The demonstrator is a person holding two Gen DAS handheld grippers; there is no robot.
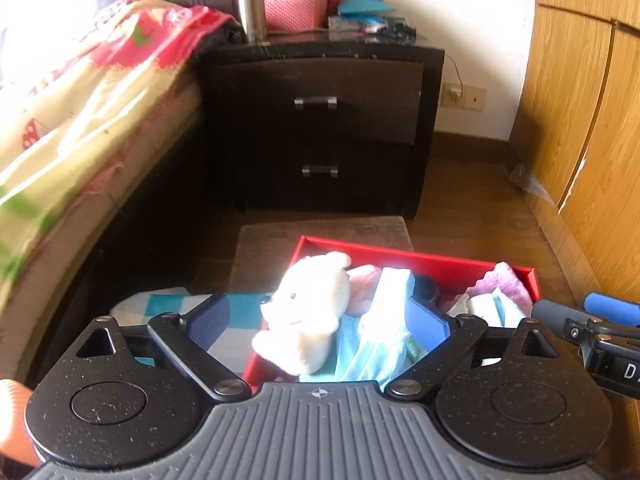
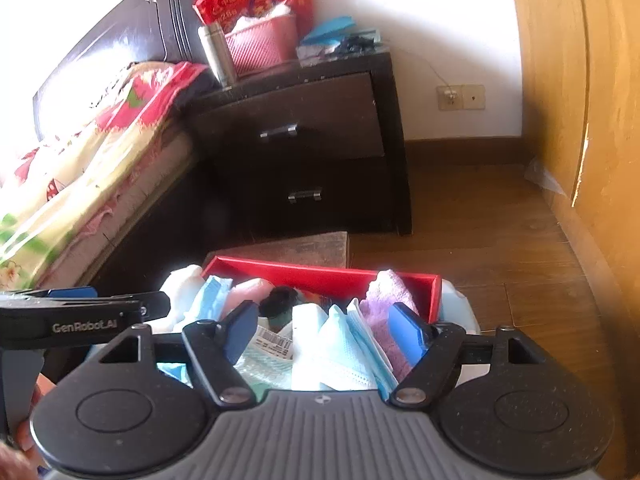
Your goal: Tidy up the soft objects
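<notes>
Both released, the left hand-held gripper (image 1: 318, 316) and right hand-held gripper (image 2: 326, 332) should lift straight, clear of the red box (image 1: 400, 258) at 12 o'clock.

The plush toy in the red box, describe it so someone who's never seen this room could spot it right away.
Find the dark nightstand beside the bed; in front of it an open red box is stuffed with soft things. At the box's left end lies the plush toy, a cream animal with a small black eye. Its neighbours are flat folded cloths and blue masks; it alone has a face.
</notes>
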